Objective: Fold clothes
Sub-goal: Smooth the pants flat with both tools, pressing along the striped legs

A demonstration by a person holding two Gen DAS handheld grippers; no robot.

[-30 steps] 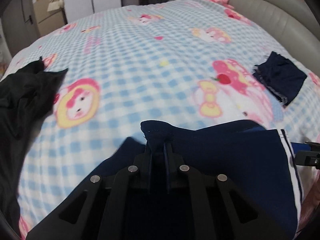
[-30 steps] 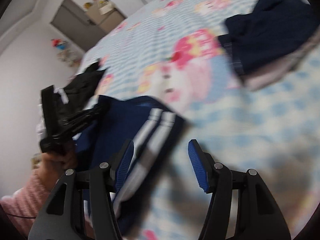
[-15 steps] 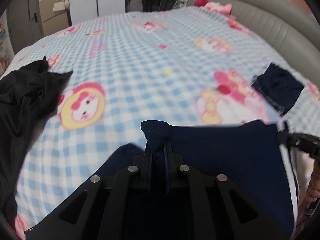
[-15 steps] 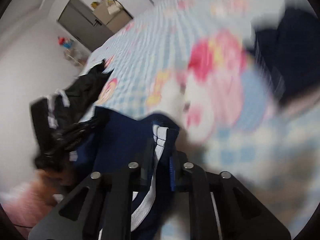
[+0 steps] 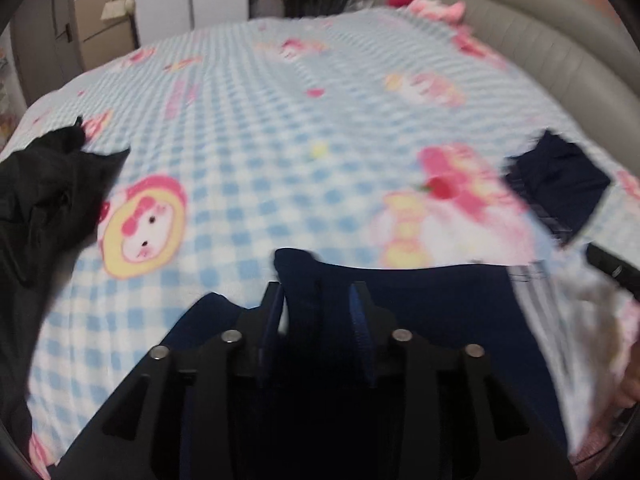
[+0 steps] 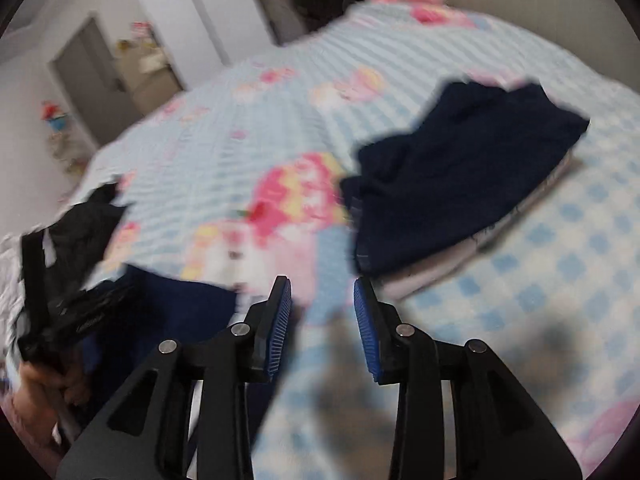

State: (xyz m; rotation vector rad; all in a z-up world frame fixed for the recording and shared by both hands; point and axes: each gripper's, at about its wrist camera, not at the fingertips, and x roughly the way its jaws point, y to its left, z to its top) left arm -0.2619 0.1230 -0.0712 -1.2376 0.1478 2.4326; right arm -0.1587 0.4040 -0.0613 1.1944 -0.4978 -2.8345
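A navy garment with white side stripes (image 5: 420, 320) lies folded at the near edge of the bed. In the left wrist view my left gripper (image 5: 316, 308) is opening. A raised fold of the navy cloth still stands between its jaws, close to the left pad, and is not pinched. In the right wrist view my right gripper (image 6: 322, 312) is also opening, with nothing between its blue pads (image 6: 280, 320). It hangs above the blanket just right of the navy garment (image 6: 168, 308). The left gripper (image 6: 60, 280) shows there, held in a hand.
The bed carries a blue-checked cartoon blanket (image 5: 280, 140). A pile of folded dark clothes (image 6: 460, 184) lies at the right, and a crumpled black garment (image 5: 44, 192) at the left. A grey padded headboard (image 5: 560, 52) and a pink plush toy (image 5: 436, 8) are at the far end.
Both grippers were shut on the navy garment half a second ago, the right one on its striped edge. Both jaws have parted, and the right gripper has lifted off the cloth.
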